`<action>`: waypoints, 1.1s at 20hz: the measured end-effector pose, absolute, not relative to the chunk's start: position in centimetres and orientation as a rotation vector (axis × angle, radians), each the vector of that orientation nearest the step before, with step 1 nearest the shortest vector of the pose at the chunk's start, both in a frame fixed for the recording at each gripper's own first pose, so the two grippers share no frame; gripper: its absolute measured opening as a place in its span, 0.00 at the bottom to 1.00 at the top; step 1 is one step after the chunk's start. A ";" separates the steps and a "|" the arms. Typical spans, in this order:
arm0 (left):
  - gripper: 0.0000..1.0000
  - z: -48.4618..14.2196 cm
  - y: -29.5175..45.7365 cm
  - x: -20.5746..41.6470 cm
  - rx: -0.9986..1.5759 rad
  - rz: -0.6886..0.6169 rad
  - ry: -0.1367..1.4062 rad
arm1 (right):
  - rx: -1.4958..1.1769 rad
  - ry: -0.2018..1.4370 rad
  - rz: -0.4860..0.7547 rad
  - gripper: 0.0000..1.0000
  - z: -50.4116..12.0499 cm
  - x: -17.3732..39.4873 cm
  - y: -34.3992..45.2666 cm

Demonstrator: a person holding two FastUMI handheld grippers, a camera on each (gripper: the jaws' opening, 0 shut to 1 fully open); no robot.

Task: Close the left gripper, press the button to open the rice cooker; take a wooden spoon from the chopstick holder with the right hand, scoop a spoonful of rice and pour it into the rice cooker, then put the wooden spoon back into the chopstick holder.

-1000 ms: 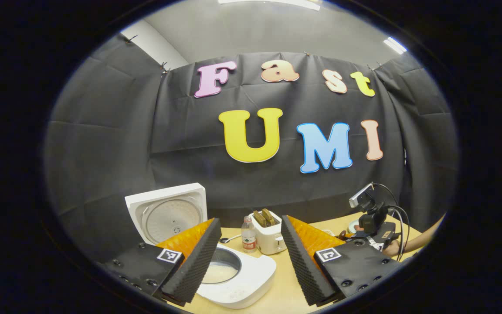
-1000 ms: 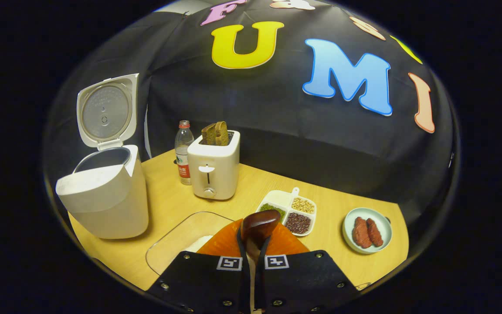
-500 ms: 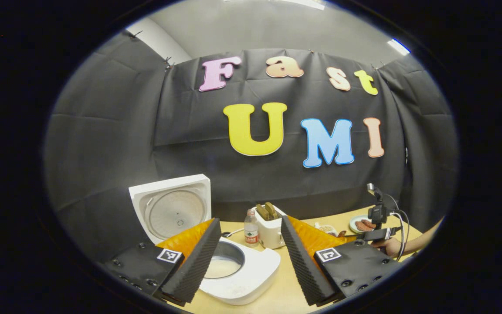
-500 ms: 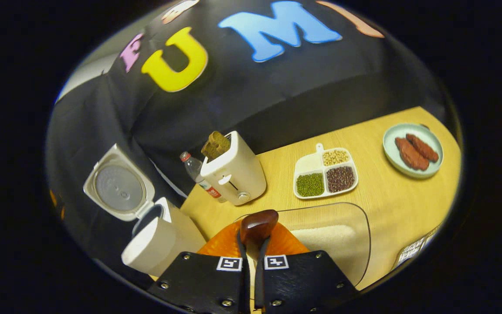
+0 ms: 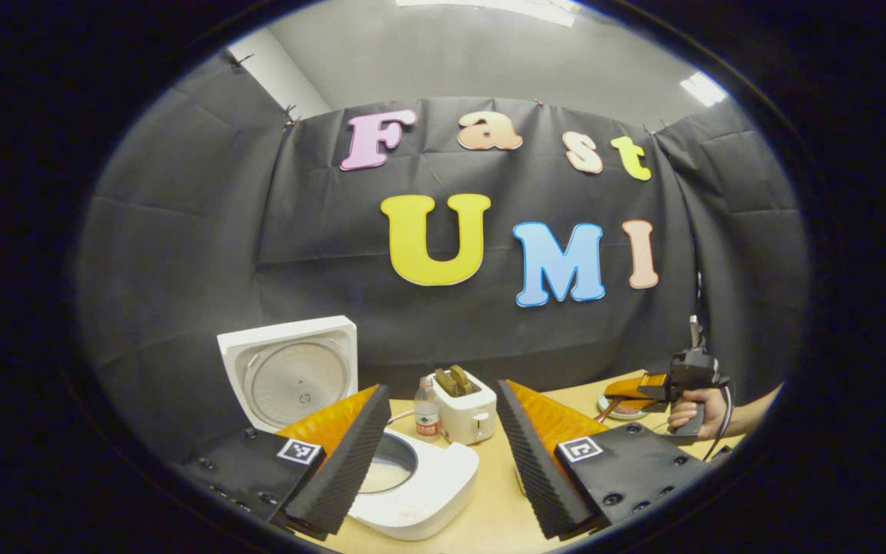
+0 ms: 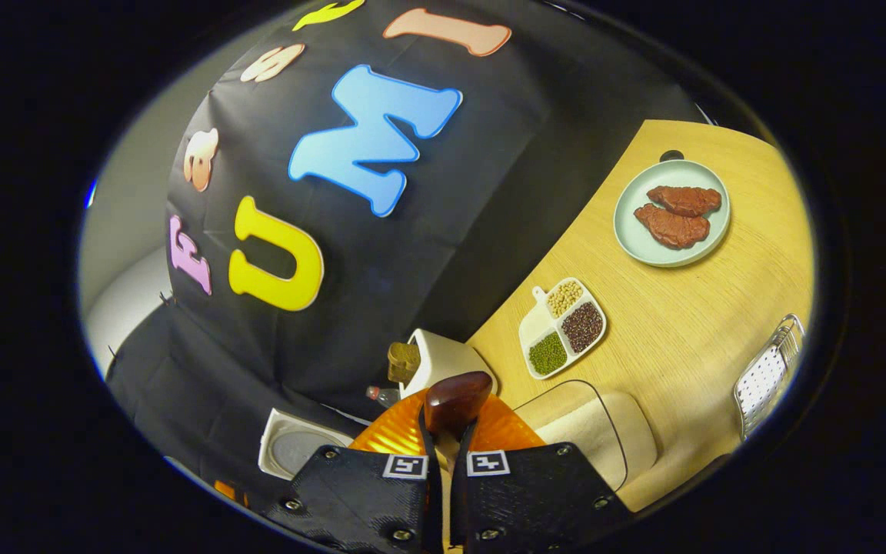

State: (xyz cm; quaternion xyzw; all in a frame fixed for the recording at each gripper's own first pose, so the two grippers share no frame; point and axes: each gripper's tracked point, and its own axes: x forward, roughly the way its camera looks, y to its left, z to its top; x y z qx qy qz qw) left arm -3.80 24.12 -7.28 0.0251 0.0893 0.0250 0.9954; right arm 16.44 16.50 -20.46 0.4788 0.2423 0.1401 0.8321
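Observation:
The white rice cooker [image 5: 420, 496] stands open at the lower left, lid [image 5: 289, 373] upright, pale rice inside the pot. My left gripper [image 5: 441, 391] hovers just in front of it, open, with nothing between its fingers. My right gripper [image 6: 447, 429] is shut on the wooden spoon [image 6: 456, 398], whose dark bowl sticks out past the fingertips. It is rolled far over, above the clear rice container [image 6: 593, 431]. The metal chopstick holder [image 6: 767, 377] stands at the right edge. A hand [image 5: 701, 408] holds that right gripper [image 5: 631, 385] at the far right of the table.
A white toaster [image 5: 462, 404] with bread and a water bottle [image 5: 426, 419] stand behind the cooker. A divided dish of beans [image 6: 564, 327] and a pale green plate of meat [image 6: 672, 211] lie on the wooden table [image 6: 689, 323].
The right gripper has rolled steeply and swung right, away from the cooker, with the spoon still held. The left gripper stays open and has barely shifted.

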 end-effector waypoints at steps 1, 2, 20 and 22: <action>0.96 -7.5 24.0 -4.0 0.047 0.049 0.177 | 1.073 0.499 0.300 0.04 -19.5 16.1 16.2; 0.96 -7.4 24.1 -4.0 0.039 0.047 0.173 | 1.146 0.485 0.307 0.04 -18.5 15.8 16.1; 0.96 -9.5 29.2 -6.9 0.033 0.060 0.194 | 1.178 0.487 0.491 0.04 -10.9 13.3 23.9; 0.96 -10.1 29.5 -7.0 0.027 0.063 0.200 | 1.159 0.495 0.527 0.04 -10.2 13.3 25.5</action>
